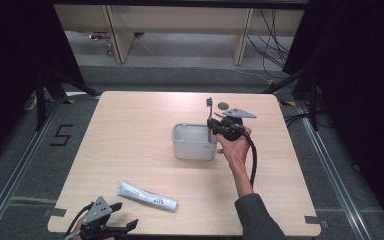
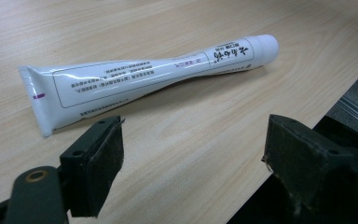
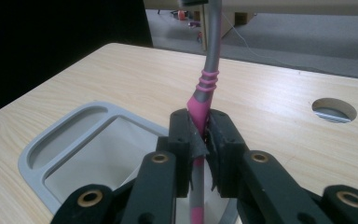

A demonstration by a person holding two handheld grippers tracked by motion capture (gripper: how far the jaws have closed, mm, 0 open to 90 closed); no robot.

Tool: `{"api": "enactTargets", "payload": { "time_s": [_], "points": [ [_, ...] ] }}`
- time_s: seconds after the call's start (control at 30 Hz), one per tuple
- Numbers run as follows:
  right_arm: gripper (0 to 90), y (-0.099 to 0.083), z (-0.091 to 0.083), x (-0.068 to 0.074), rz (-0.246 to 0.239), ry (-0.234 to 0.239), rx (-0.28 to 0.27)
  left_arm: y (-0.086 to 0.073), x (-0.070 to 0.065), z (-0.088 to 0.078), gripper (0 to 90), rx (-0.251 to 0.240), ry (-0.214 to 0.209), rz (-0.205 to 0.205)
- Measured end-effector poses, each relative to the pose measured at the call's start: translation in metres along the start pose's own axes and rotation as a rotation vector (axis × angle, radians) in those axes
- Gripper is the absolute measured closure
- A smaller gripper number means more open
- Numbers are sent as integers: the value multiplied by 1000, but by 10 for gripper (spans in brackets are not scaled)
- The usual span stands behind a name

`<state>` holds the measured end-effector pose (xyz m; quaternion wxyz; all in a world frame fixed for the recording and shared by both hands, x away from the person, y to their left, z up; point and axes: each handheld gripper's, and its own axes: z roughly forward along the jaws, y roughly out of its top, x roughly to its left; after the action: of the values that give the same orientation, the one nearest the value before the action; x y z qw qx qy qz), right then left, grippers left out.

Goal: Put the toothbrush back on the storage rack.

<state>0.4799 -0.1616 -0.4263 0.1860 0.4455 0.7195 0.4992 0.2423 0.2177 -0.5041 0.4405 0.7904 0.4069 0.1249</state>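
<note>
A pink and grey toothbrush (image 1: 209,116) stands upright over the right end of a grey holder box (image 1: 194,142) in the middle of the table. My right gripper (image 1: 216,126) is shut on the toothbrush's pink handle (image 3: 199,109), just above the box (image 3: 81,149); the lower end of the handle hangs below the pads. A white toothpaste tube (image 1: 147,195) lies flat near the table's front edge. My left gripper (image 1: 125,220) stands open at the front left corner, short of the tube (image 2: 144,79), with nothing between its pads.
The wooden table (image 1: 130,130) has a round cable hole (image 1: 223,105) behind the box, also seen in the right gripper view (image 3: 334,109). The table's front edge (image 2: 289,140) runs just under my left gripper. Desk legs and cables stand on the floor beyond.
</note>
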Motion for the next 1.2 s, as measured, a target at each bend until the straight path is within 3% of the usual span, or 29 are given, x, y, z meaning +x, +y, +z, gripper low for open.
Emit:
{"api": "enactTargets", "payload": {
  "time_s": [0.47,0.5,0.63,0.77,0.87,0.93,1.03,1.13,1.2],
  "points": [
    [746,-2,-6,-4,-8,-5,-7,0,0,0,194,8,-3,6],
    [739,-2,-7,-3,10,2,-6,0,0,0,194,8,-3,5],
    [699,-1,-9,-3,-24,-14,-13,0,0,0,194,15,0,9],
    [637,1,-14,-1,-35,-1,-18,-1,1,1,194,5,-3,2],
    [586,1,-23,2,-56,6,-8,0,0,1,194,5,-4,2],
    [565,1,-27,3,-44,14,-5,-1,1,1,194,7,-3,5],
    [546,2,-35,2,-75,3,-16,-1,0,2,194,1,-2,1],
    [529,1,-42,5,-25,20,-16,-1,0,2,194,2,-2,-1],
    [522,1,-45,4,-25,44,-27,-1,0,2,194,1,-2,-1]
  ]
}}
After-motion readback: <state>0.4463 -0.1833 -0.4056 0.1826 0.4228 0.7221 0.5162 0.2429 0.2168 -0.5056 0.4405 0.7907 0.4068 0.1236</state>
